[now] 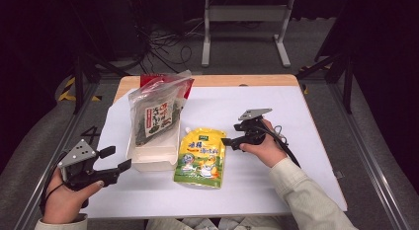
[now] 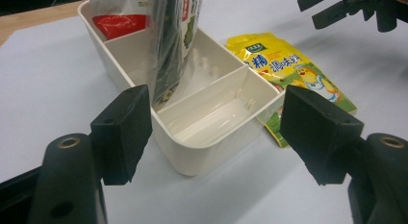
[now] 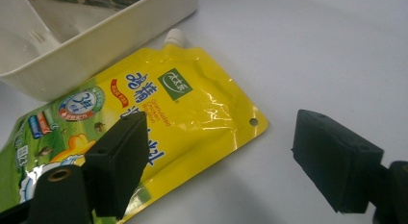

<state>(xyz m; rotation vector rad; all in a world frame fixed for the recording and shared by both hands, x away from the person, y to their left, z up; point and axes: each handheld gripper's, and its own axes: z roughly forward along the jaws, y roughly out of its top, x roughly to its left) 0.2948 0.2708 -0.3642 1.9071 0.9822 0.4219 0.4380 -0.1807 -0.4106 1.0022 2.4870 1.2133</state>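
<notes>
A yellow spouted pouch (image 1: 200, 158) (image 2: 284, 65) (image 3: 159, 108) lies flat on the white table cover, just right of a white divided box (image 1: 153, 163) (image 2: 207, 147) (image 3: 110, 46). A clear bag of dark seaweed (image 1: 155, 114) (image 2: 171, 41) stands in the box's middle compartment, with a red packet (image 1: 148, 81) (image 2: 120, 24) behind it. My right gripper (image 1: 232, 134) (image 3: 216, 161) hovers open over the pouch's right edge, one jaw above the pouch and one above bare cover. My left gripper (image 1: 116, 158) (image 2: 221, 132) is open at the table's left front, facing the box's empty near compartment.
The box's near compartment is empty. Bare white cover (image 1: 276, 111) stretches to the right of the pouch. In the left gripper view my right gripper (image 2: 346, 7) shows at the top right. A metal frame and cables lie on the floor beyond the table.
</notes>
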